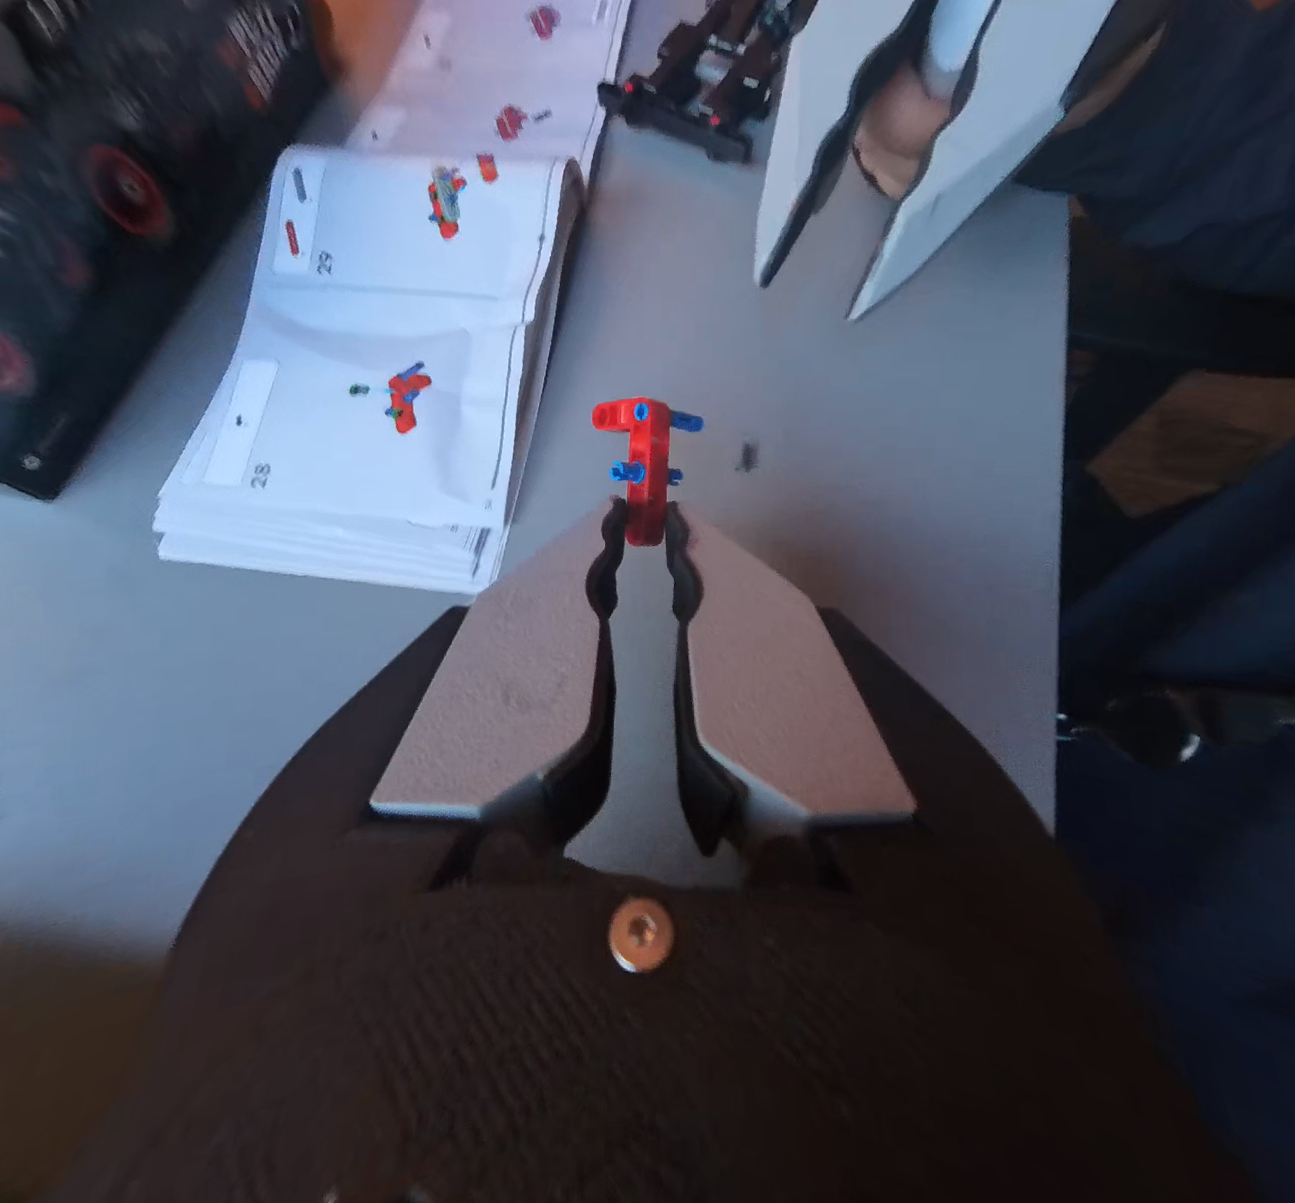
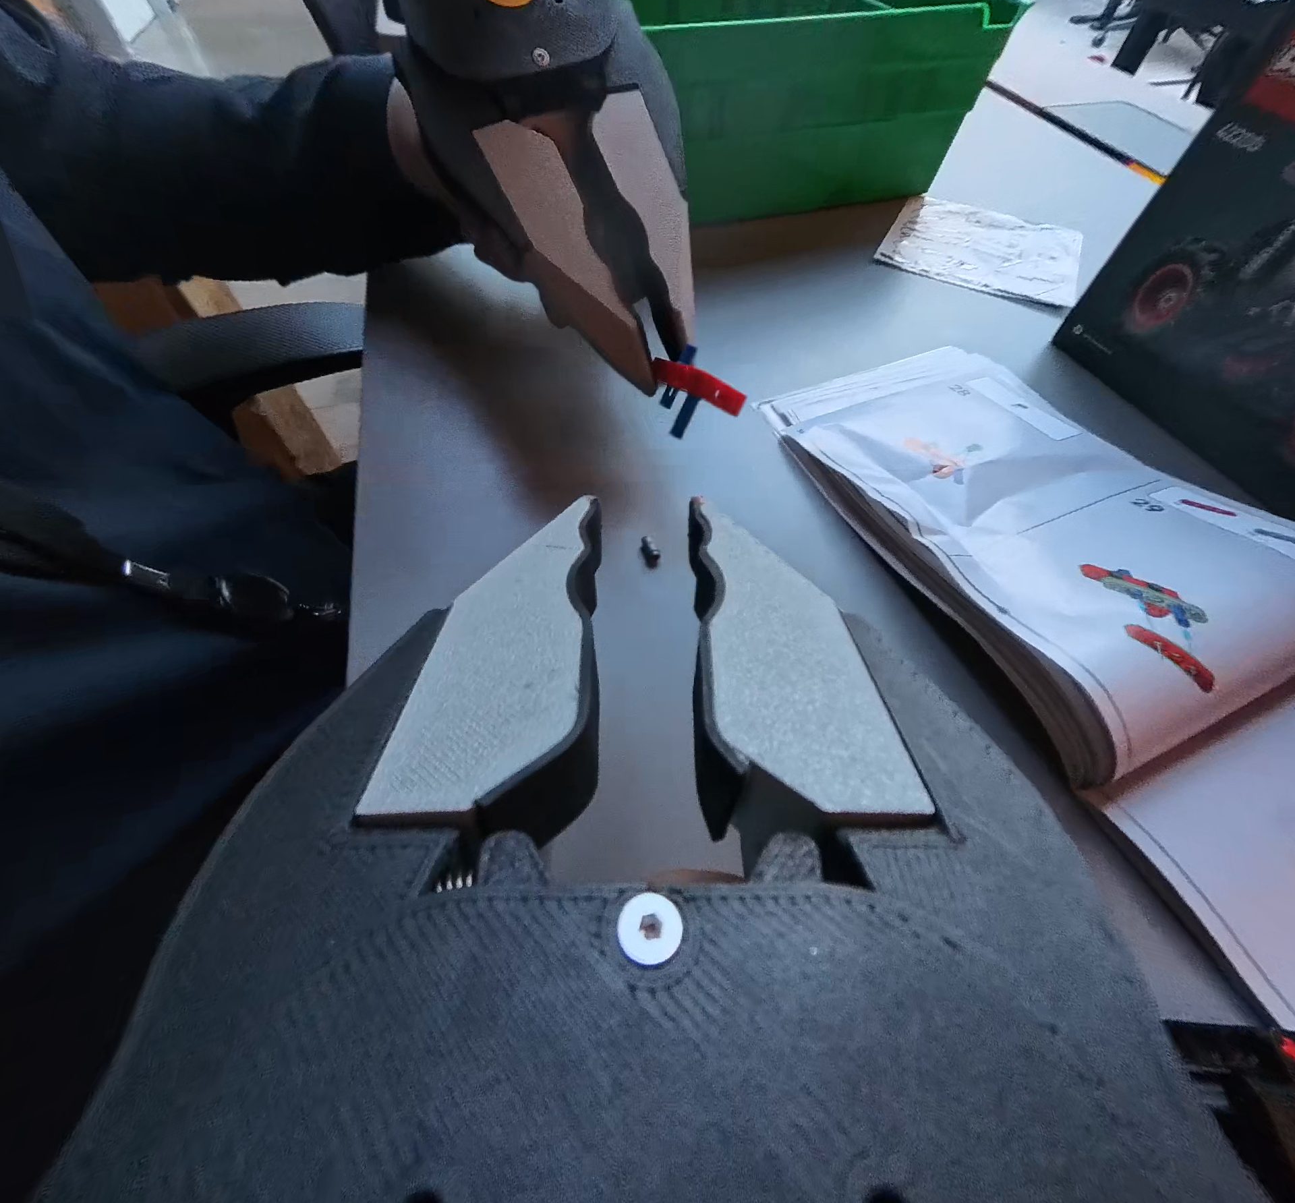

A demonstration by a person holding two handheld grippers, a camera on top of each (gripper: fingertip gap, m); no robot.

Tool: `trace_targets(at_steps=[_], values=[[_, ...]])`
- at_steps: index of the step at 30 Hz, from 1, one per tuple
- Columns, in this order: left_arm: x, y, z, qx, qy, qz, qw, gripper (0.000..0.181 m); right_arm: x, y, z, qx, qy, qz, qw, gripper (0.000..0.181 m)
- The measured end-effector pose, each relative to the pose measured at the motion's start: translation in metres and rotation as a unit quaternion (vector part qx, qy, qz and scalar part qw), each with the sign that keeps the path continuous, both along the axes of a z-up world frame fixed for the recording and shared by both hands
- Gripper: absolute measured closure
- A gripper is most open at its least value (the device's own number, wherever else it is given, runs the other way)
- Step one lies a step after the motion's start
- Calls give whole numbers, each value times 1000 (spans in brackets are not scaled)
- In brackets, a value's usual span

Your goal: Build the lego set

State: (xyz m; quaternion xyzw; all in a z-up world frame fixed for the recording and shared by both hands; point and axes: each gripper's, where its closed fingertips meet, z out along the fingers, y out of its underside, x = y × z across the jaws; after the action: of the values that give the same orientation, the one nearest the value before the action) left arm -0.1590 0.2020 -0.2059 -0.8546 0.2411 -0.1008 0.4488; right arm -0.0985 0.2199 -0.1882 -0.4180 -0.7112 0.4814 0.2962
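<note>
My left gripper is shut on the lower end of a red L-shaped beam with blue pins through it, held above the grey table. The same beam and left gripper show in the right wrist view. My right gripper is open and empty, hovering over a small black pin that lies on the table between its fingers. That pin also shows in the left wrist view, to the right of the beam. The right gripper hangs above it there. A dark partly built model stands farther back.
An open instruction booklet lies left of the beam, also in the right wrist view. The dark set box stands beyond it. A green crate and a clear plastic bag sit at the table's far end. A person's dark sleeve is at the left.
</note>
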Motion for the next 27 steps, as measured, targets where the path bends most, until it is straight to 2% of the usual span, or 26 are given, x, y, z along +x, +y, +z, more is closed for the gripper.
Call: trace_targets(at_steps=[1, 4, 7, 11, 14, 20, 27], values=[[4, 3, 0, 4, -19, -7, 1000, 174, -2, 2, 0, 5, 4, -7, 1000, 160], [14, 4, -2, -24, -71, -14, 997, 174, -6, 7, 1, 11, 11, -18, 1000, 160], [22, 2, 10, 21, -82, -34, 996, 174, -9, 7, 5, 6, 21, -18, 1000, 161], [28, -1, 8, 53, -60, -51, 995, 174, -13, -5, 6, -16, 14, 6, 1000, 157], [37, -3, 18, 87, -67, -79, 991, 174, -17, -11, 9, -51, 6, 14, 999, 153], [40, -6, 19, 100, -49, -89, 990, 174, -15, -16, 15, -54, 29, 16, 998, 159], [40, -7, 20, 111, -40, -91, 989, 173, -12, -20, 20, -87, 28, 39, 995, 152]])
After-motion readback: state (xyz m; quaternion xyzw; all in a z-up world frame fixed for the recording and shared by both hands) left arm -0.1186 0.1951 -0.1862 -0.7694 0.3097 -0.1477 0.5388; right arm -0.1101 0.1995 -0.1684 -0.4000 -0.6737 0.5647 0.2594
